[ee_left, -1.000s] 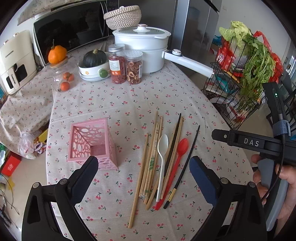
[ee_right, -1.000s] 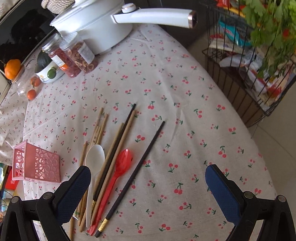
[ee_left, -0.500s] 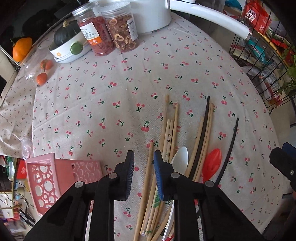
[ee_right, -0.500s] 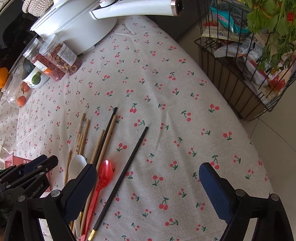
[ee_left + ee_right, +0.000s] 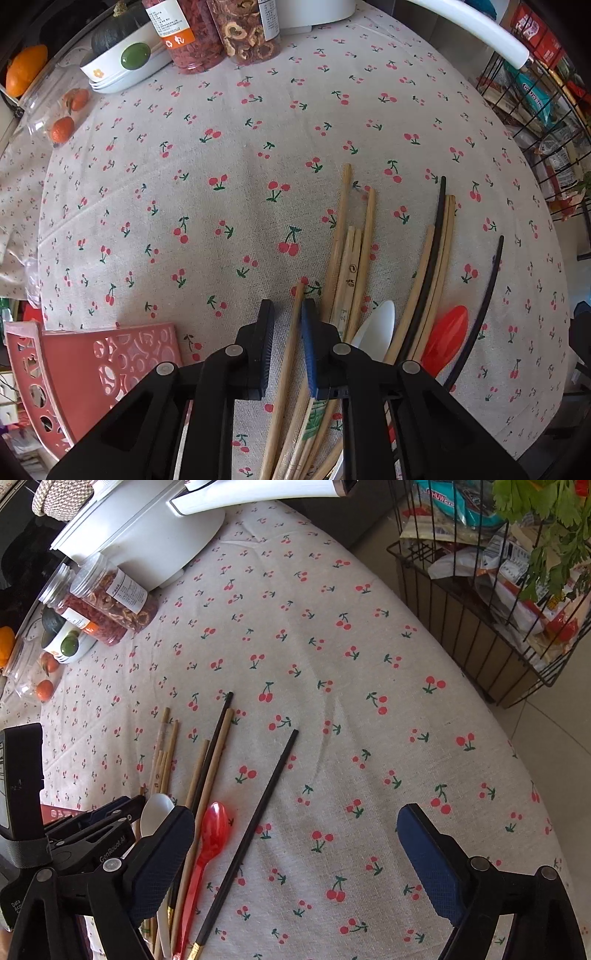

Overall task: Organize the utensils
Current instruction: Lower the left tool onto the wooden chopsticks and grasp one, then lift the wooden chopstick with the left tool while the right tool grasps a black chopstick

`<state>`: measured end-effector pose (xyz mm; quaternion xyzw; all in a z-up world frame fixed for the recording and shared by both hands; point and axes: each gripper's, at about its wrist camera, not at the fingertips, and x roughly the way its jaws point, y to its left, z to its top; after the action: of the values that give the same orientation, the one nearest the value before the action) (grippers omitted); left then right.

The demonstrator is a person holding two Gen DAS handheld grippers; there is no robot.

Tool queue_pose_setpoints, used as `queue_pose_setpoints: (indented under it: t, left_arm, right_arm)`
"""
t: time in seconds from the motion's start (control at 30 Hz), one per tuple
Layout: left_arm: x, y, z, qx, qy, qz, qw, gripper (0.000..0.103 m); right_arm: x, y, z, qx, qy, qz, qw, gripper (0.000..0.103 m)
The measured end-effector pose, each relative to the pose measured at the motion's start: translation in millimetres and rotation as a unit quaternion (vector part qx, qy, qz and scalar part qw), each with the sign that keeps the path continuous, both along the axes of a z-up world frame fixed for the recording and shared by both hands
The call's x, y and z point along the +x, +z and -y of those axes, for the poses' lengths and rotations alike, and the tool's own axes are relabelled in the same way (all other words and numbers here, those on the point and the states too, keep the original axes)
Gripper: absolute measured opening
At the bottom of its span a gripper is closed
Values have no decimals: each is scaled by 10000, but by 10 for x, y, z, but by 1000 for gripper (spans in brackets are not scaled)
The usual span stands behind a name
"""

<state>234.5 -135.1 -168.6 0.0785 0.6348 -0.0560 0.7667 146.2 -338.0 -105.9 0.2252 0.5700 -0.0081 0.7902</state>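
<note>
Wooden chopsticks (image 5: 351,258), black chopsticks (image 5: 480,306), a white spoon (image 5: 376,328) and a red spoon (image 5: 445,338) lie side by side on the cherry-print tablecloth. My left gripper (image 5: 288,325) is low over the leftmost wooden chopstick (image 5: 291,336), jaws narrowed around it with a small gap showing. The pink perforated holder (image 5: 92,365) stands at its left. My right gripper (image 5: 295,842) is wide open and empty above the cloth, right of the lone black chopstick (image 5: 255,823) and red spoon (image 5: 210,834). The left gripper also shows in the right wrist view (image 5: 122,814).
At the table's back stand two clear jars of dried food (image 5: 221,33), a white bowl with a dark squash (image 5: 122,55), a clear box of small oranges (image 5: 62,114) and a white pot with a long handle (image 5: 147,528). A black wire rack of groceries (image 5: 491,590) stands off the right edge.
My left gripper dropped toward the table, moved over the leftmost wooden chopstick and narrowed from wide open to nearly shut. My right gripper drifted slightly and stayed open.
</note>
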Motion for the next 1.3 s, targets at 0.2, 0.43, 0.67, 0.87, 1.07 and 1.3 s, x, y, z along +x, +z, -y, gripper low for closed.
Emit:
queue_pose_setpoints:
  t: [0.2,0.43,0.67,0.87,1.07,1.3]
  left_arm:
    - [-167,190,-25,-259,-148,296,9991,5]
    - [-667,854,-203,-874,-326,985,9908,4]
    - [-1206,1270,-475,-1139,-436,1415,9824,4]
    - [-1520,1397,-834,-1390,-242,1840,9728,4]
    - [-1648,1522,-1114,-1693,-109,2073,9634,4]
    - [-2010,1921,-1350,-1798,-190,2776,9435,4]
  right_arm:
    - [80,-156,-114,78,180,-141,9997,89]
    - [192,-340,-287,-209,299,-331,9988,73]
    - [276,-446,-586,-781,549,-430,9945,53]
    - [256,-447,-746,-1180,679,-381,9900,13]
    - [134,-268,-706,-615,569,-45,9965,4]
    - [-345,463,-860,-443,880,1091,9891,4]
